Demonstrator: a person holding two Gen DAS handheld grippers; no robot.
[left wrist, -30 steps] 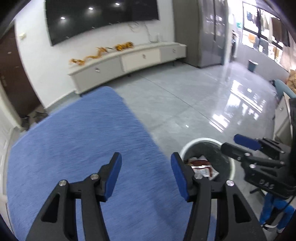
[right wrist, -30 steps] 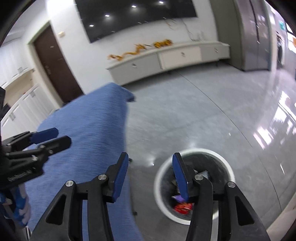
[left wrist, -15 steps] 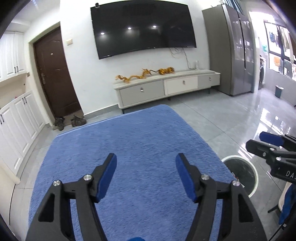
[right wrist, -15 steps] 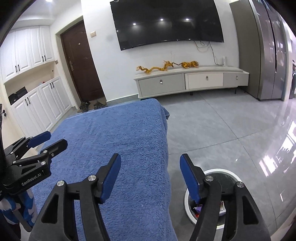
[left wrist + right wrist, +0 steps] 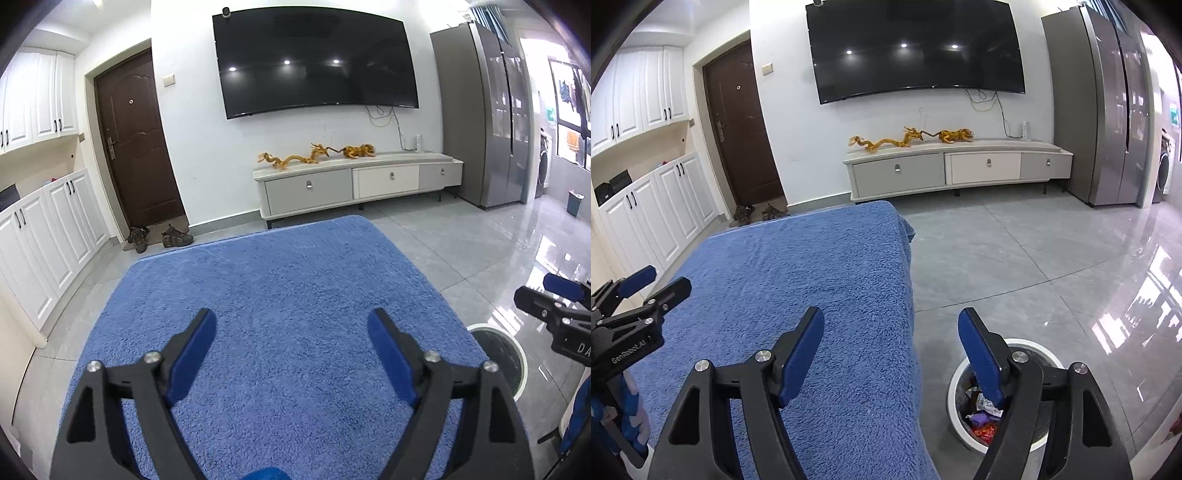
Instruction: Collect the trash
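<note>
**White-rimmed trash bin on the floor, both grippers empty above the blue tabletop**

White rim, dark inside: the trash bin [image 5: 1004,395] stands on the grey tile floor [image 5: 1034,266], just beside the right edge of the blue fleece-covered tabletop [image 5: 812,288]. Crumpled wrappers [image 5: 984,417], red, purple and silvery, lie inside it. In the left wrist view only part of the bin's rim shows at the tabletop's right edge.

Right gripper [image 5: 891,332]: fingers spread apart, nothing between them; jaws have just been opening. Its left finger sits over the fleece, its right finger over the bin.

Left gripper [image 5: 292,332]: fingers released wide, nothing between them, jaws have just been opening too. It hangs over the bare fleece, to the left of the right gripper, both pointing the same way.

Far side of the room: a dark wall TV [image 5: 314,59], a low pale cabinet [image 5: 358,184] with golden dragon figures [image 5: 314,157], a brown door [image 5: 136,147] with shoes [image 5: 159,236] in front, white cupboards [image 5: 44,236] on the left, a steel fridge [image 5: 487,122] on the right.
</note>
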